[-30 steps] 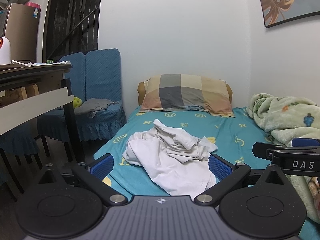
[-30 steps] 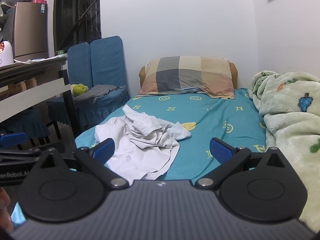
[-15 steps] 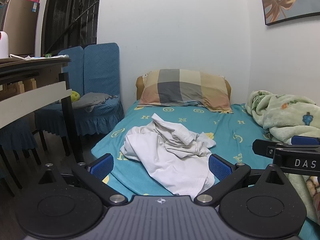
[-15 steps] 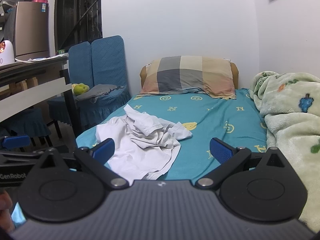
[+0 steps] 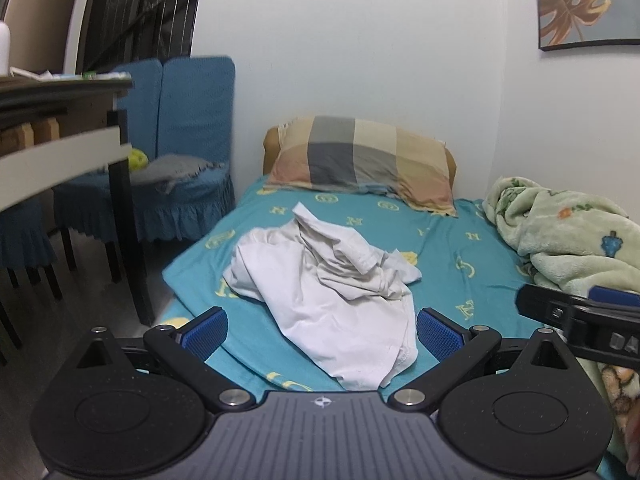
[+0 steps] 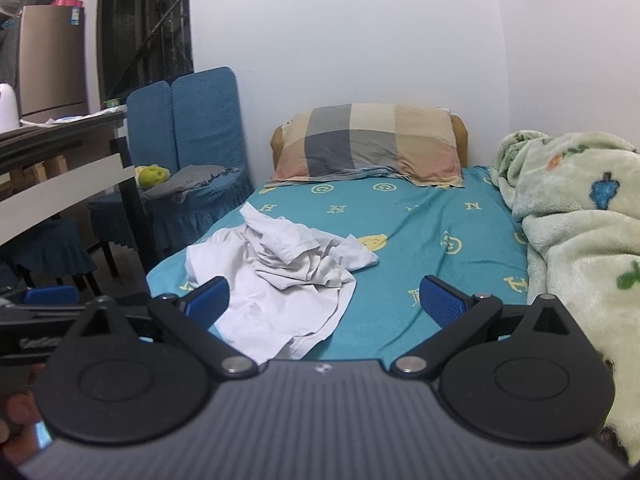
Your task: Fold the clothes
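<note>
Shirt [image 5: 332, 292]: white, crumpled in a heap, lying on the near left part of the bed [image 5: 448, 256], on the teal sheet; one loose edge hangs toward the foot of the bed. Not yet spread out or squared; no fold is seen.

Left gripper [image 5: 322, 330]: jaws set wide apart, nothing held. Shirt framed between the blue pads [image 5: 204, 330], but not touched. Compared with the view a second ago, the shirt is seen larger and lower in the frame, and the table [image 5: 60, 92] at the left is seen nearer; the gripper is judged to have been brought closer to the bed.

Right gripper [image 6: 326, 300]: jaws likewise wide apart, empty. Its view is little altered from a second ago. Shirt seen left of centre; bare sheet lies ahead of the right pad.

Other items: checked pillow [image 5: 360, 160] at the head of the bed; green blanket [image 6: 576, 216] bunched along the right side, well apart from the shirt; blue chairs [image 5: 180, 128] beside the bed.

Status: approach stage only. Nothing has been grasped, so the whole of the folding is judged to remain. A hold on two edges or corners of the shirt is judged to be needed next, so that it can be drawn flat.
</note>
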